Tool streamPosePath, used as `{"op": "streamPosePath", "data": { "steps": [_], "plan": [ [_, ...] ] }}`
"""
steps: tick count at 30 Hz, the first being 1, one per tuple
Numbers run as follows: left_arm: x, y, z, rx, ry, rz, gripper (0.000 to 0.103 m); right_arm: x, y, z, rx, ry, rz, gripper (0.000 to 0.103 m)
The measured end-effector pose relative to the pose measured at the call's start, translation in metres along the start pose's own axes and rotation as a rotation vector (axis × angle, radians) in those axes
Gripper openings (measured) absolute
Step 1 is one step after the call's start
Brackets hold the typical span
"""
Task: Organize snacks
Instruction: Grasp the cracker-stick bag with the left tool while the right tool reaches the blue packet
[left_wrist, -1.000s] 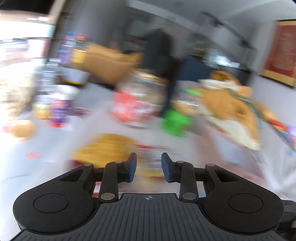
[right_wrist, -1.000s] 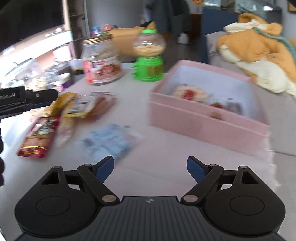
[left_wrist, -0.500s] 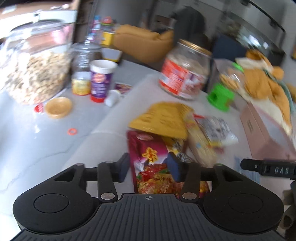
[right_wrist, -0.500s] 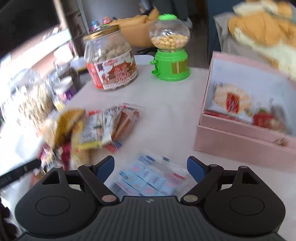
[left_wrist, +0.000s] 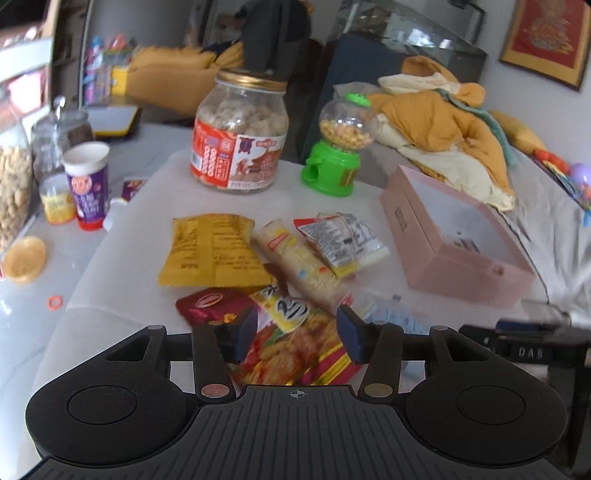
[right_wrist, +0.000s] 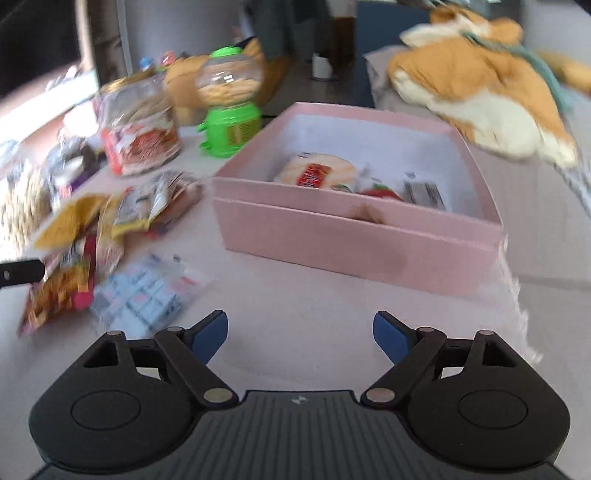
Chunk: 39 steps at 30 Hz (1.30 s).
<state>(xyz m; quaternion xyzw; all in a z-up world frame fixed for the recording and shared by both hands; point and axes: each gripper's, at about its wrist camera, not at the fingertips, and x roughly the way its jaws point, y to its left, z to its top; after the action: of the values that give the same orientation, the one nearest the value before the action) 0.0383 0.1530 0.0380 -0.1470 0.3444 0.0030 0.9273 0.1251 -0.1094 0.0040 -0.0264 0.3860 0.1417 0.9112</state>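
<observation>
The letters "DAB" stand in pale print on a black bar (left_wrist: 532, 352) at the right edge of the left wrist view. Print on the snack packets (left_wrist: 214, 251), the jar label (left_wrist: 236, 162) and the purple cup (left_wrist: 88, 192) is too blurred to read.

A heap of snack packets (left_wrist: 258, 258) is spread on the tabletop (left_wrist: 122, 295); behind it a jar (left_wrist: 240, 129) is set, with a candy dispenser (left_wrist: 340, 147) to its right; an open box (right_wrist: 354, 206) is placed right of the heap, and several packets (right_wrist: 317, 173) are laid in it; a cup (left_wrist: 88, 184) is stood far left.
</observation>
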Motion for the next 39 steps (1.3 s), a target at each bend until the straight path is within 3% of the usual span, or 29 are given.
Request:
{"op": "streamPosePath", "data": {
  "steps": [2,5,8,11,16,22,26,29,31,36,39],
  "plan": [
    [0.012,-0.002,0.006,-0.041,0.019,-0.001,0.053,0.0,-0.004,0.002,0.064,0.001,0.049,0.087],
    [0.03,-0.014,0.011,-0.006,0.013,-0.002,0.053,0.001,0.002,-0.002,0.067,-0.016,0.096,0.087],
    [0.048,-0.022,0.02,-0.011,-0.019,0.029,0.053,0.008,0.012,-0.009,0.034,-0.022,0.063,0.09],
    [0.074,-0.025,0.028,0.03,0.008,0.114,0.054,0.011,0.022,-0.009,-0.017,-0.024,0.031,0.093],
    [0.09,-0.02,0.031,0.054,0.001,0.108,0.052,0.012,0.032,-0.014,-0.069,-0.016,-0.014,0.099],
    [0.066,-0.015,0.014,0.096,0.021,-0.005,0.039,0.018,0.032,-0.009,-0.069,0.029,-0.017,0.103],
    [0.035,-0.022,-0.013,0.143,0.052,-0.075,0.032,0.017,0.027,0.006,-0.055,0.108,0.041,0.103],
    [0.015,-0.021,-0.032,0.172,0.052,-0.067,0.033,0.007,0.026,0.014,0.043,0.065,0.135,0.103],
    [0.009,-0.016,-0.037,0.153,0.056,-0.056,0.033,0.01,0.04,0.02,0.03,0.075,0.17,0.103],
    [0.006,-0.009,-0.042,0.127,0.078,-0.053,0.035,0.037,0.082,0.025,-0.072,0.103,0.134,0.103],
    [0.007,-0.011,-0.042,0.135,0.079,-0.044,0.035,0.043,0.089,0.027,-0.09,0.103,0.134,0.103]
  ]
}}
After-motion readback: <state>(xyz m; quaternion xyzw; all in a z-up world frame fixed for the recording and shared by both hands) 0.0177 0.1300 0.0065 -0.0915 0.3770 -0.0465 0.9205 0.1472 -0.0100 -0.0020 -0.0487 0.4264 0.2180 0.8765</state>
